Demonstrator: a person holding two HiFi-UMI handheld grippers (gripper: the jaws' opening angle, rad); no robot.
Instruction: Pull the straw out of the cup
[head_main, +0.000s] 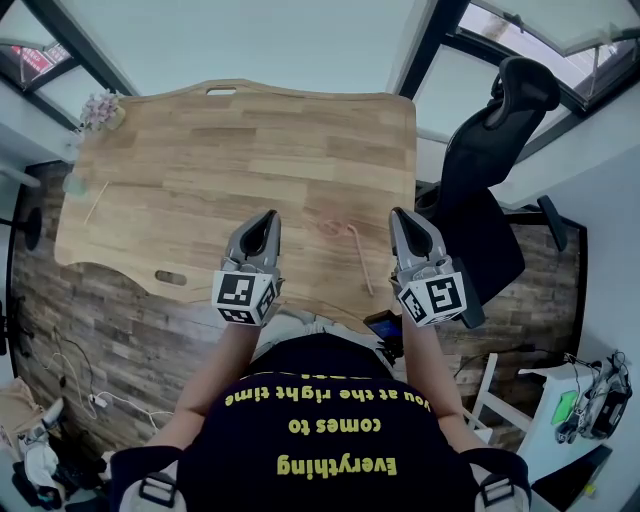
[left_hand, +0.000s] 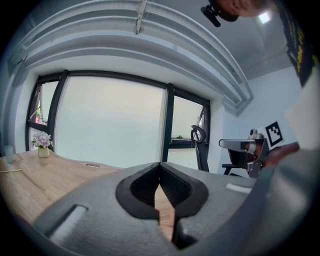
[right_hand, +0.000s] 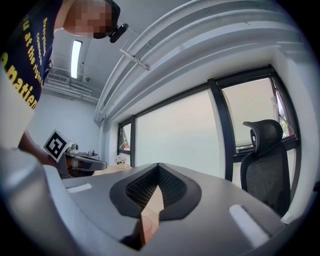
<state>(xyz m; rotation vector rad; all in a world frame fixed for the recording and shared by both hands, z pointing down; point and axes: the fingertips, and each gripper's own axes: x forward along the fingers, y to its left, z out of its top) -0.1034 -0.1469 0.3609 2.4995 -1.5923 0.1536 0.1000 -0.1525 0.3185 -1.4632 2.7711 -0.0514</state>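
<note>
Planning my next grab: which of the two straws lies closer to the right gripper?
The pink straw, just left of the right gripper; the pale straw lies far off by the table's left edge.

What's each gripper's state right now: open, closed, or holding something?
Left gripper: closed, nothing between its jaws.
Right gripper: closed, nothing between its jaws.

Looks like an office. Furnished with a black mesh high-back swivel chair (head_main: 480, 160) beside a wide light wooden tabletop (head_main: 240, 150), by tall dark-framed windows (left_hand: 107, 125).
</note>
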